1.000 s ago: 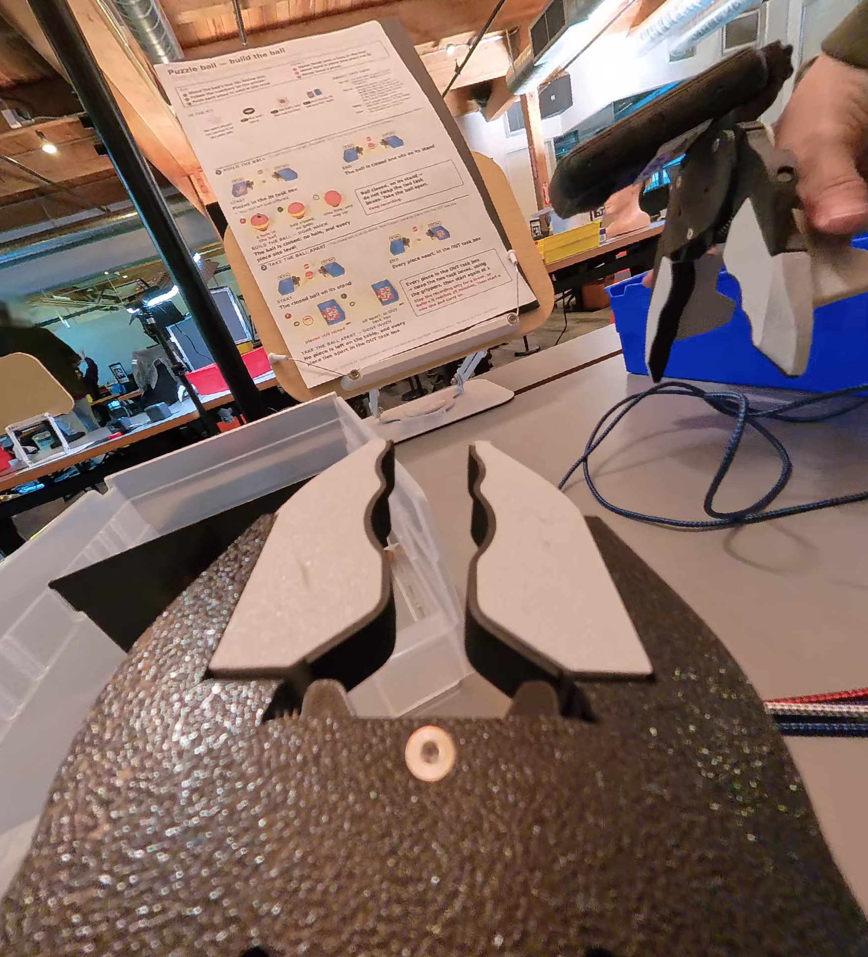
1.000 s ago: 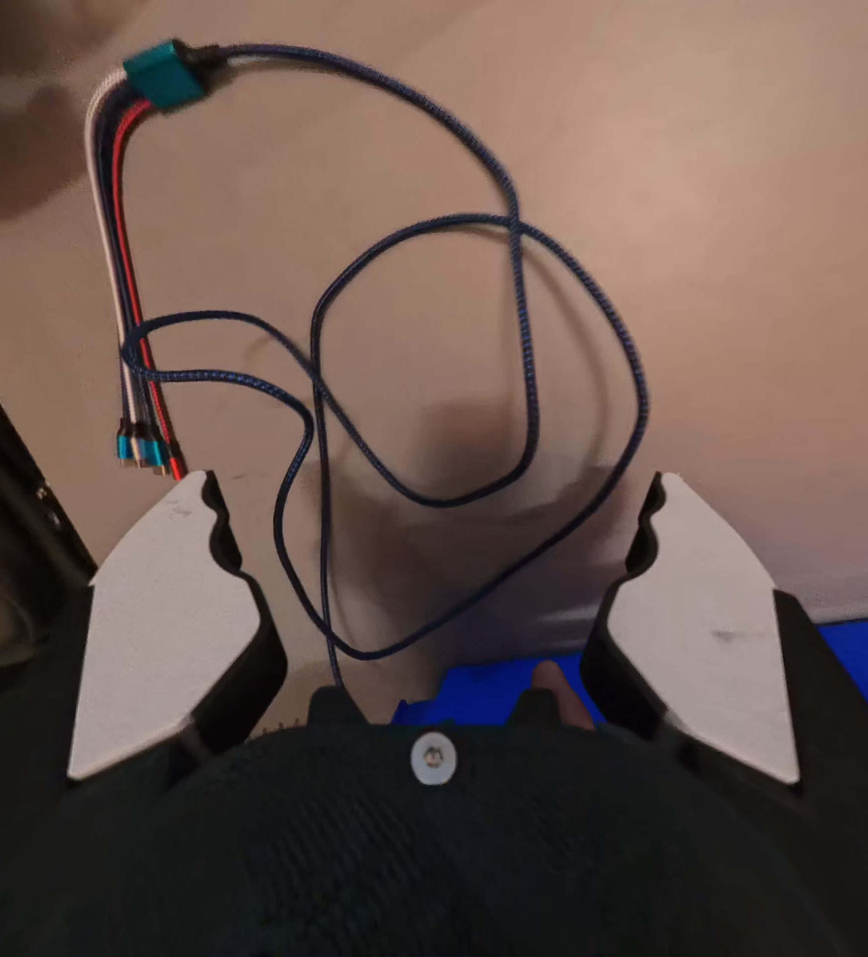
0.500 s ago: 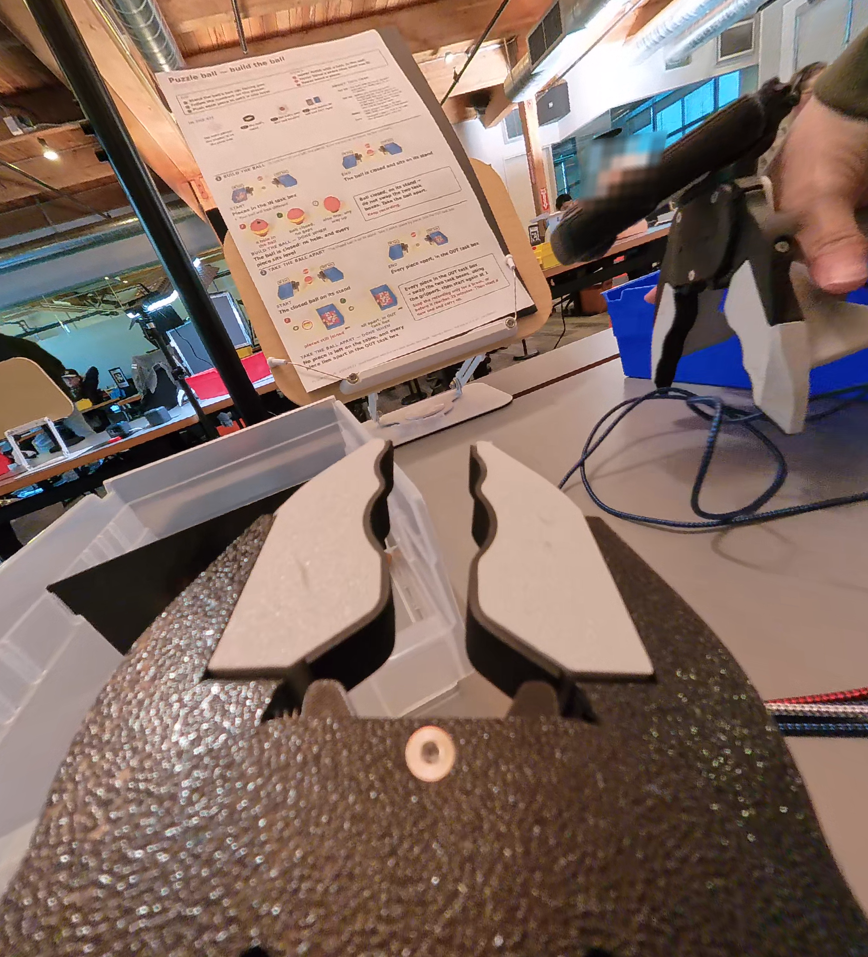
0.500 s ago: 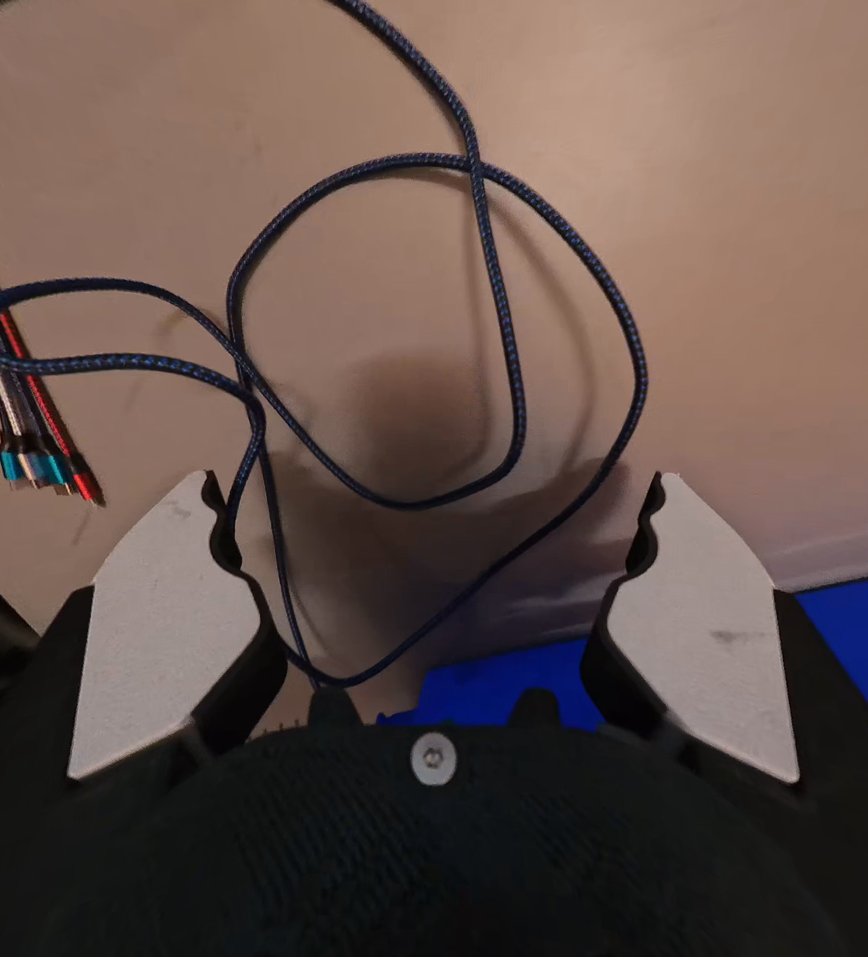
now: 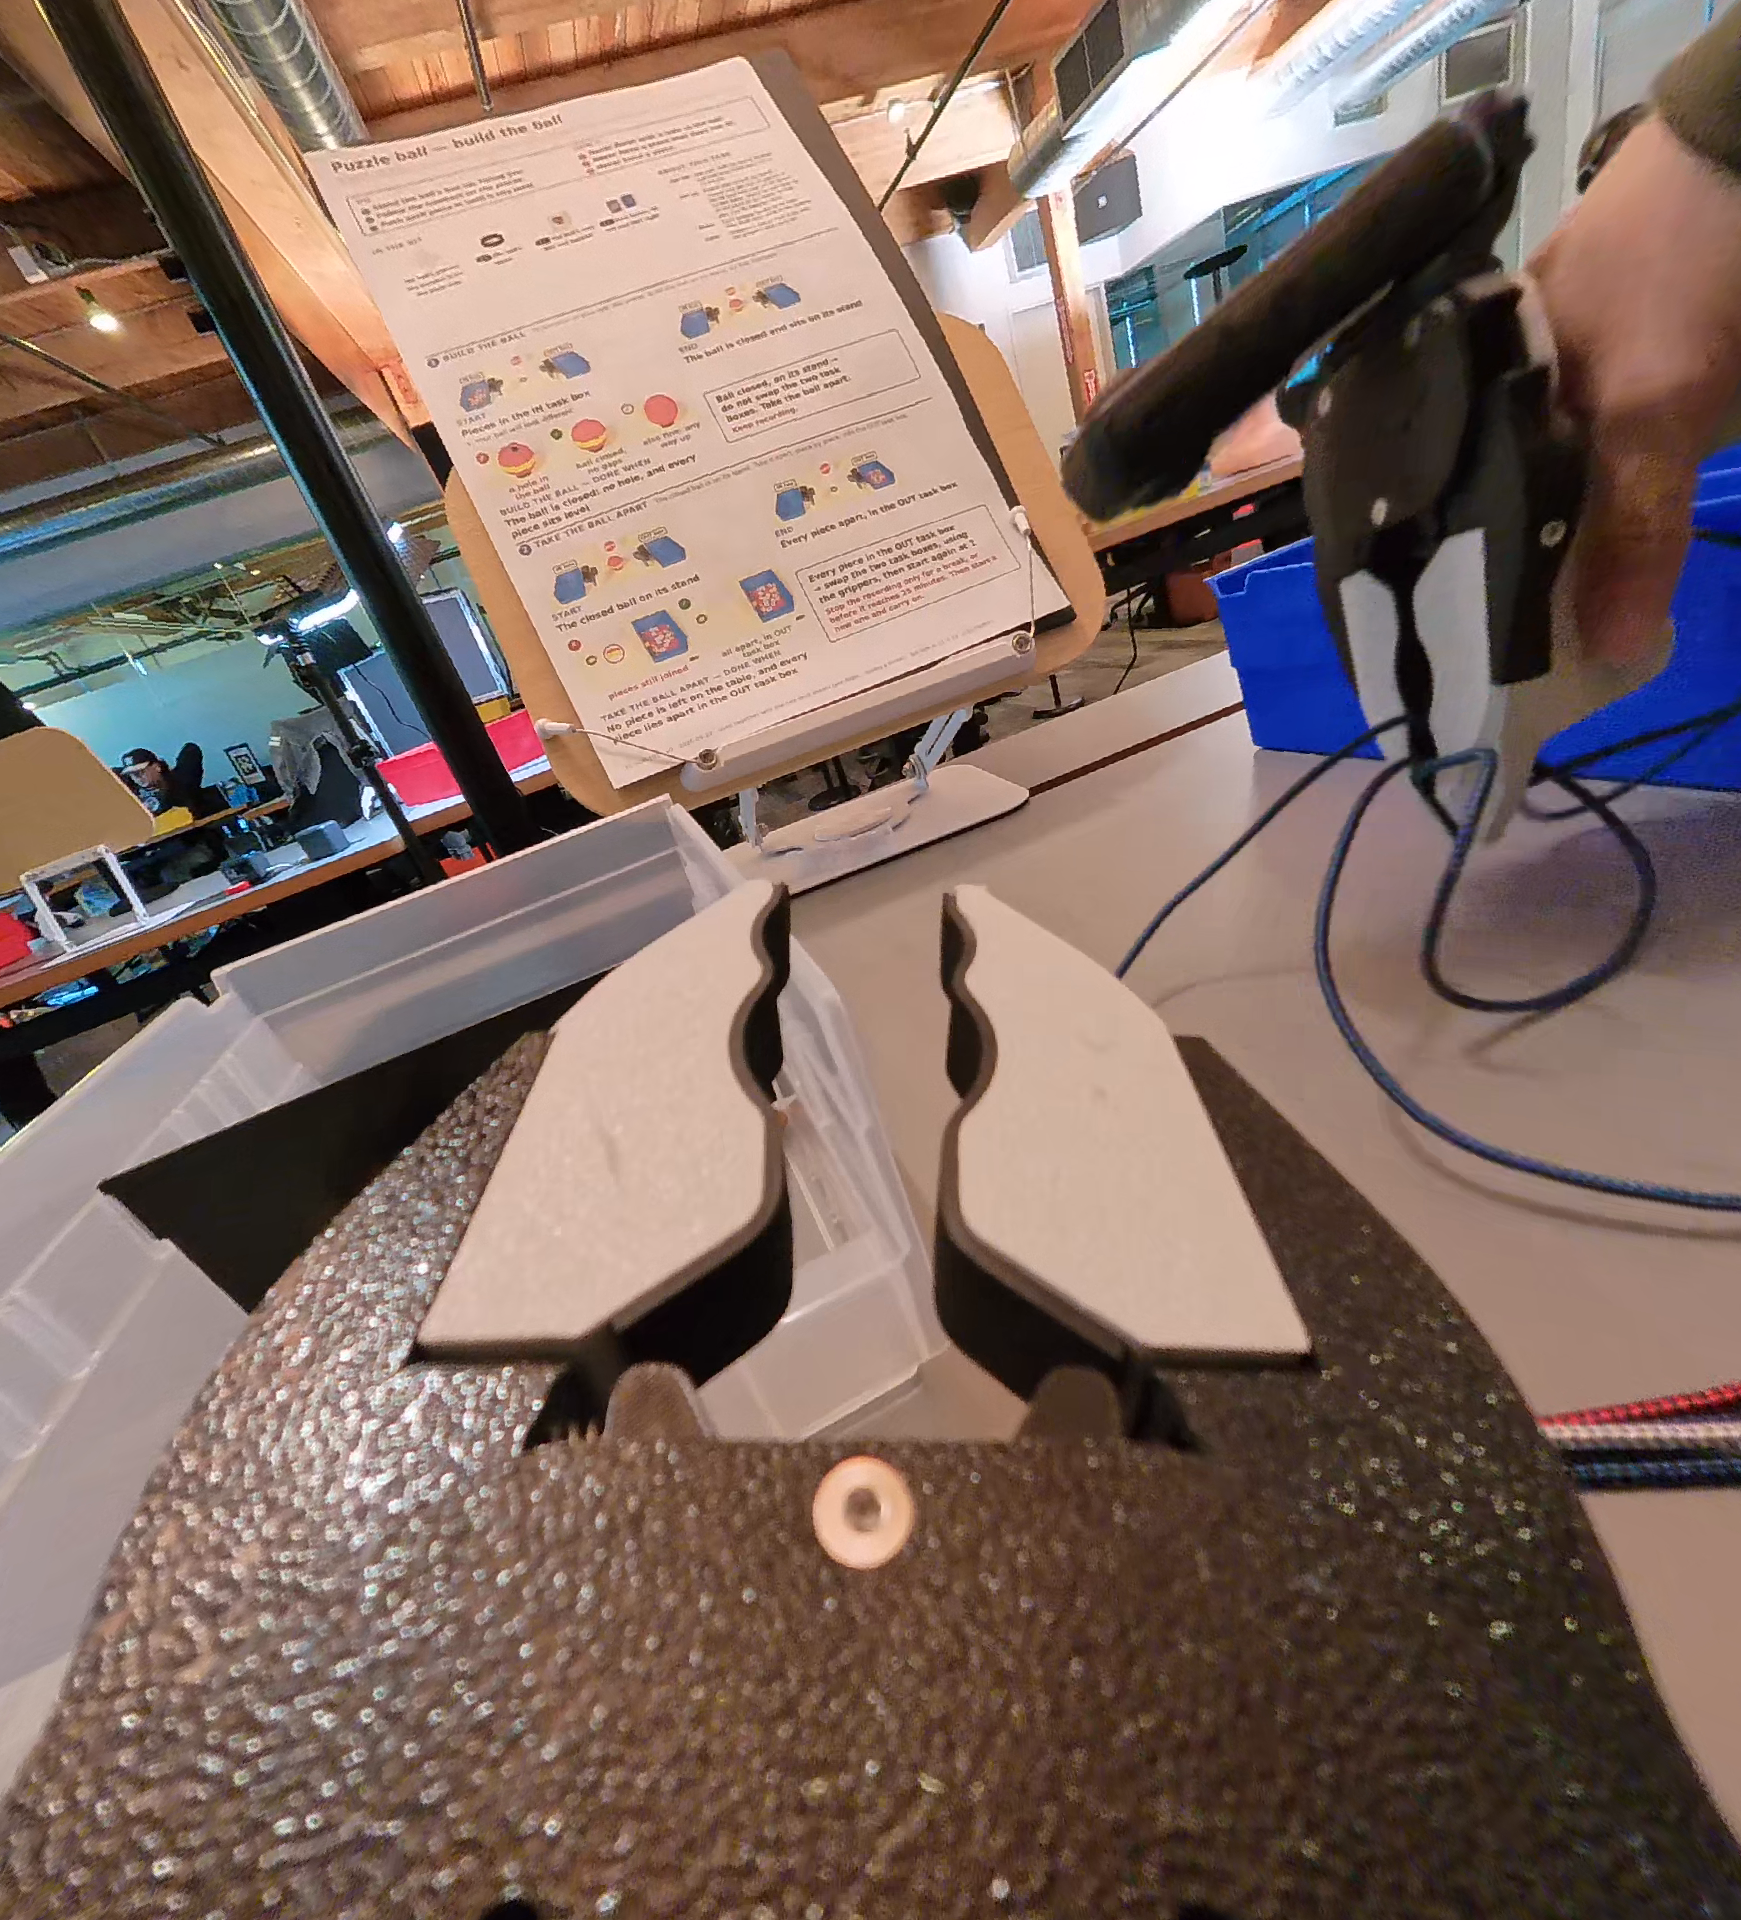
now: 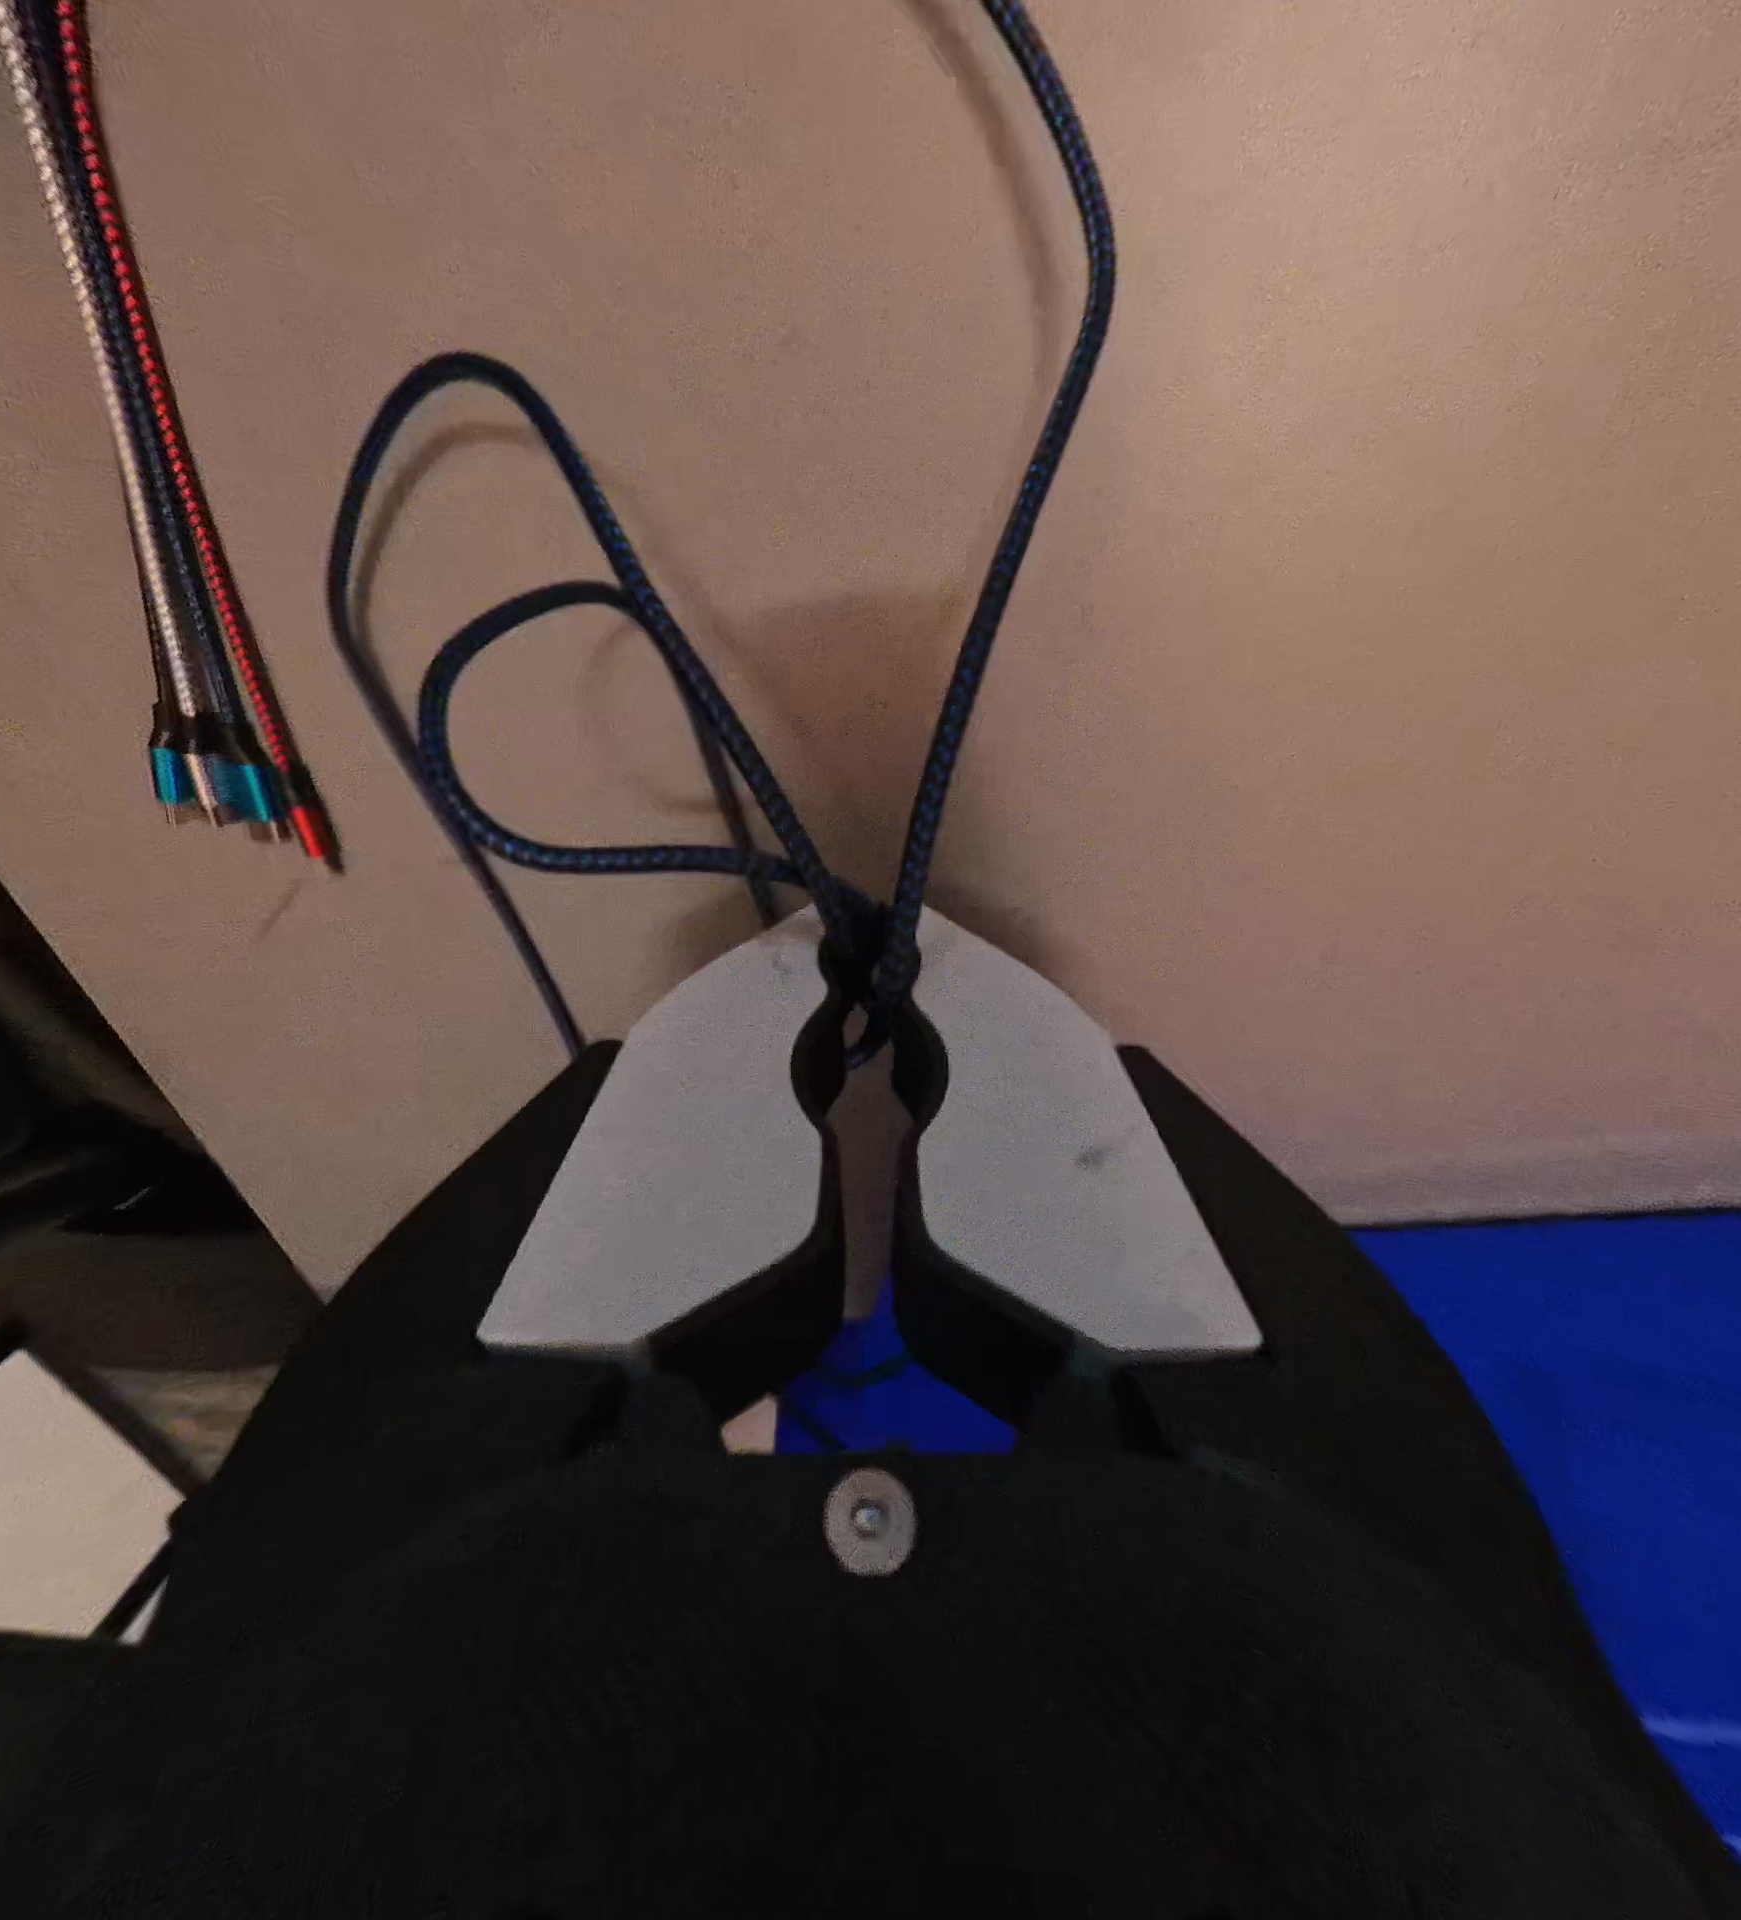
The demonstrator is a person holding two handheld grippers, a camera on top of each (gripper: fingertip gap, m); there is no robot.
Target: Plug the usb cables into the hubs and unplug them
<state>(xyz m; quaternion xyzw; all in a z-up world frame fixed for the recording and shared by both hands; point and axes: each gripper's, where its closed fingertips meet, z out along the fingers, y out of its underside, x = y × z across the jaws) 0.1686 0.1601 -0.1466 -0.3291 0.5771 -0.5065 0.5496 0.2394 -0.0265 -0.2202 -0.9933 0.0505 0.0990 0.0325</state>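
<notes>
My right tool (image 6: 871, 971) is pinched onto the dark blue braided cable (image 6: 1074, 312), with several crossed strands of it bunched between the tips. From there the cable runs away across the tabletop (image 6: 1417, 623) in loose loops, one strand leaving the top edge of my view. Off to the left of the tips, well apart from them, a bundle of braided cables (image 6: 133, 416) in red, white and dark colours lies flat, ending in small metal-shelled connectors (image 6: 232, 795). A blue bin (image 6: 1624, 1455) sits beneath the tool body on the right.

My left tool (image 5: 861, 935) holds nothing; its fingers stand a little way apart, pointing over the near corner of a clear plastic bin (image 5: 430, 966). From this side I see the right tool (image 5: 1458, 779) tip-down on the cable loops (image 5: 1365, 1039), held by a hand (image 5: 1676, 364). Behind stands an instruction sheet on a stand (image 5: 700, 416).
</notes>
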